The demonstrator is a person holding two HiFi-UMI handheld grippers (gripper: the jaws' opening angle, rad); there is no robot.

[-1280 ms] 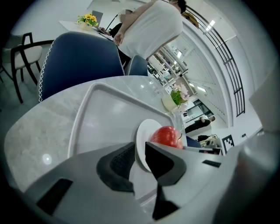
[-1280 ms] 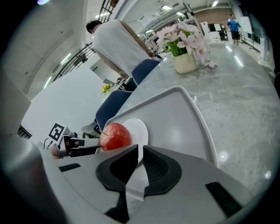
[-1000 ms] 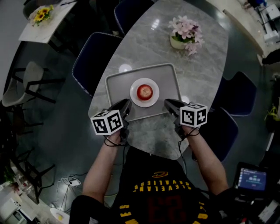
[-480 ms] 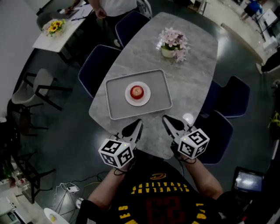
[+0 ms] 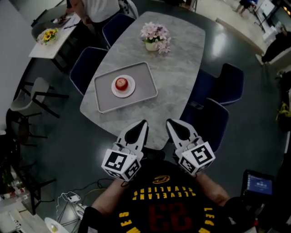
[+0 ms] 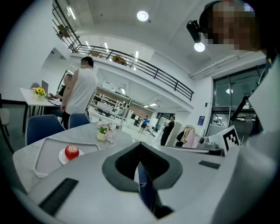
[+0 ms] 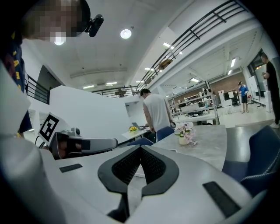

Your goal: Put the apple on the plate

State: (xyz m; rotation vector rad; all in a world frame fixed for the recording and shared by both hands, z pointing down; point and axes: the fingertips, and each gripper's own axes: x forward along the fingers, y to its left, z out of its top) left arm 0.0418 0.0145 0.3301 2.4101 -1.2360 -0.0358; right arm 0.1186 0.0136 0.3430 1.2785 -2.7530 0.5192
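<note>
A red apple (image 5: 121, 83) rests on a small white plate (image 5: 129, 90), which sits in the middle of a grey tray (image 5: 143, 76) on the marble table (image 5: 177, 77). My left gripper (image 5: 142, 123) and right gripper (image 5: 169, 123) hang side by side off the table's near edge, close to my chest, well short of the tray. Both have their jaws closed together with nothing between them. In the left gripper view the apple (image 6: 71, 152) and tray (image 6: 43, 154) lie far off to the left of the shut left gripper (image 6: 140, 145). The right gripper (image 7: 141, 148) points past the table.
A pot of pink flowers (image 5: 155, 38) stands at the table's far end. Blue chairs (image 5: 89, 63) (image 5: 227, 85) flank the table. A person (image 5: 97, 9) stands by a side table (image 5: 47, 43) with yellow flowers at the upper left. A screen (image 5: 260, 185) glows at the lower right.
Both grippers have drawn back from the tray's near edge toward my body and risen. The table now looks farther away. The apple has stayed on the plate.
</note>
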